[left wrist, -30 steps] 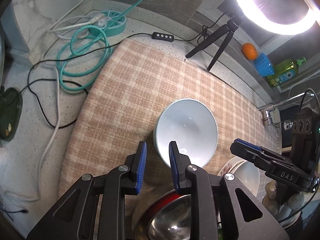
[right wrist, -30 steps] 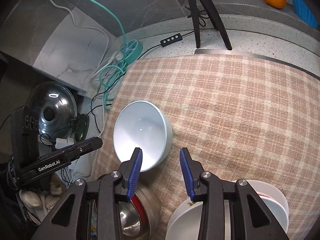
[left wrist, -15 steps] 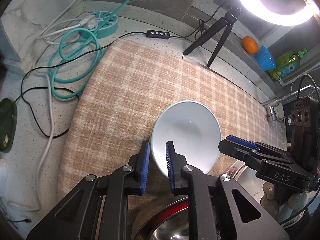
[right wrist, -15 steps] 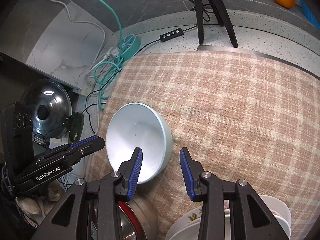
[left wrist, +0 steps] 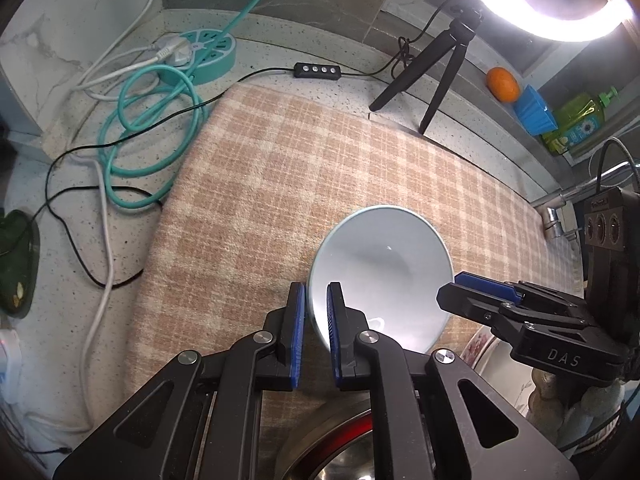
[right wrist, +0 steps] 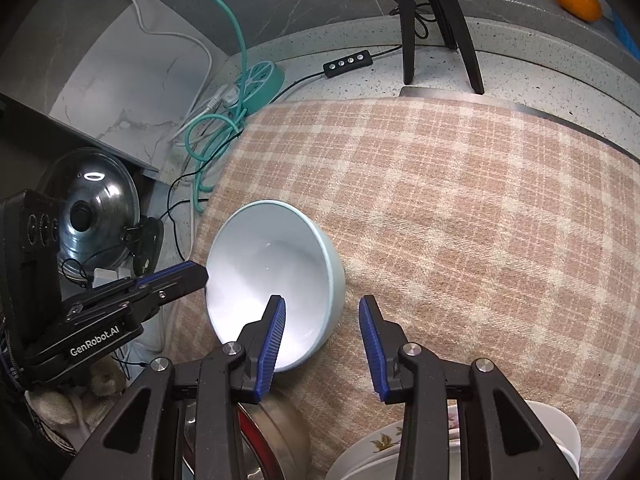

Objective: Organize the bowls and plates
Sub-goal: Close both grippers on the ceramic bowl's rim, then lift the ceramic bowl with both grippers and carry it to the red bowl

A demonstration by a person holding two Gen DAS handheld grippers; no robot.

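Left wrist view: left gripper [left wrist: 316, 334] jaws clenched on near rim of empty pale blue bowl [left wrist: 380, 268], tilted on checked cloth [left wrist: 280, 184]; steel pot [left wrist: 340, 448] just below. Right wrist view: right gripper [right wrist: 322, 346] jaws released, beside bowl [right wrist: 276, 280], above floral plates [right wrist: 384, 452]; cloth's right side open.

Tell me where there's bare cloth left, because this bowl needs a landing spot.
Free: the plaid cloth between the pale blue bowl and the tripod, running out to the right. Crowded: the near edge, with the steel bowl and floral plates, and the cable-strewn counter on the left.
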